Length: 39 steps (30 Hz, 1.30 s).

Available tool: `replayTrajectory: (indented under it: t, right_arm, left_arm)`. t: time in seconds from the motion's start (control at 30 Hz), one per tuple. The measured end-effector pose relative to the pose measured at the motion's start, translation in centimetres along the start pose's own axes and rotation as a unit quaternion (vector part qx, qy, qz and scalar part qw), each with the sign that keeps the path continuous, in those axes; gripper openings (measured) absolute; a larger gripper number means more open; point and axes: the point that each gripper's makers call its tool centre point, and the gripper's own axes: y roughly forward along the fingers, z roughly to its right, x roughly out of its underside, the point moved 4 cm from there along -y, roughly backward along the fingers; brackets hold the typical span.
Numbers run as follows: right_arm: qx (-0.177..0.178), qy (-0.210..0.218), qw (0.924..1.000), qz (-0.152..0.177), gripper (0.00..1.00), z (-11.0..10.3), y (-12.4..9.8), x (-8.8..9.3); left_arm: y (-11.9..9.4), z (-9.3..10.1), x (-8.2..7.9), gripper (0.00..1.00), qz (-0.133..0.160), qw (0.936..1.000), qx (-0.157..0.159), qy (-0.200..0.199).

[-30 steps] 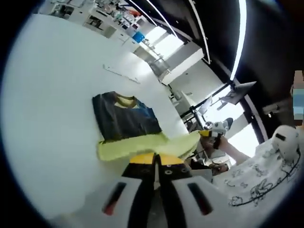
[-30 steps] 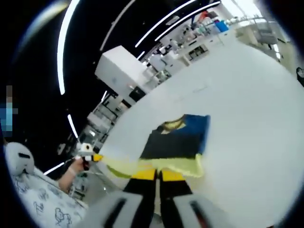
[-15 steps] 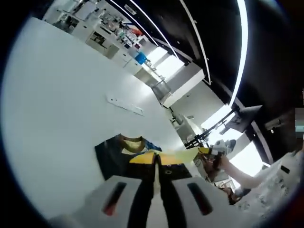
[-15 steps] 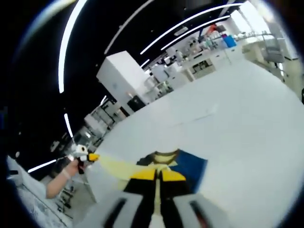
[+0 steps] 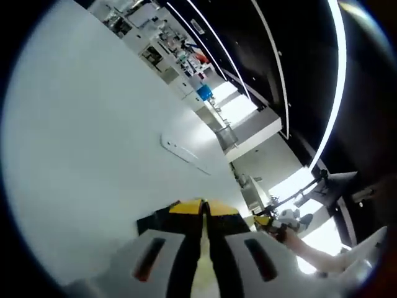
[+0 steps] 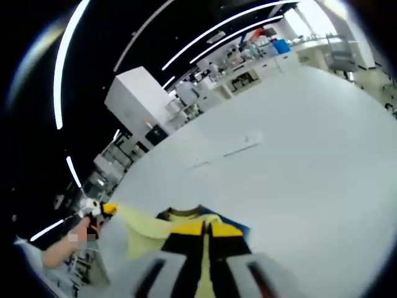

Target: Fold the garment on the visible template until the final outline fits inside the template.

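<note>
- Jaws of both grippers, left gripper (image 5: 203, 208) and right gripper (image 6: 203, 228), are pinched shut on the garment's (image 6: 146, 231) yellow edge.
- Since a second ago I've carried that edge forward over the dark body; garment now sits right at my jaws on the worktop (image 5: 80, 136), fold underway.

A second ago the garment (image 6: 186, 218) lies spread on the worktop (image 6: 298, 155) ahead of both tongs, its dark and blue panels fully showing; now most of it sits under the tongs, with just its collar and a blue edge peeking past the right tongs (image 6: 205, 228). In the left gripper view only a dark sliver shows beside the left tongs (image 5: 203, 208). The pale yellow edge, earlier slack on the worktop, is now lifted between the two tongs.
</note>
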Motion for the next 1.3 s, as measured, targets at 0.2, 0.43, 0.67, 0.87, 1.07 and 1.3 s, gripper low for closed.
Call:
replayTrajectory:
  t: [0.2,0.43,0.67,0.87,1.07,1.3]
  right_arm:
    - [0.018,-0.002,0.9996,-0.023,0.00,1.4,1.6,1.3]
    - [0.036,0.009,0.9986,-0.038,0.00,3.1,2.7,2.0]
    - [0.047,0.008,0.9975,-0.052,0.00,3.9,3.6,2.8]
    - [0.049,0.007,0.9969,-0.062,0.00,3.7,3.4,3.2]
    - [0.049,-0.001,0.9965,-0.068,0.00,3.7,3.4,3.4]
    - [0.031,-0.033,0.9969,-0.064,0.00,2.8,2.7,3.1]
  left_arm:
    - [1.1,-1.1,2.5,0.00,0.008,0.9990,-0.026,-0.034]
    - [0.3,-4.8,2.6,0.00,-0.015,0.9969,-0.073,-0.027]
    - [0.5,-5.9,3.2,0.00,-0.042,0.9948,-0.092,-0.005]
    - [0.5,-5.8,3.4,0.00,-0.052,0.9929,-0.103,0.027]
    - [0.6,-6.8,2.7,0.00,-0.059,0.9922,-0.100,0.046]
    - [0.3,-8.0,1.3,0.02,-0.062,0.9918,-0.084,0.073]
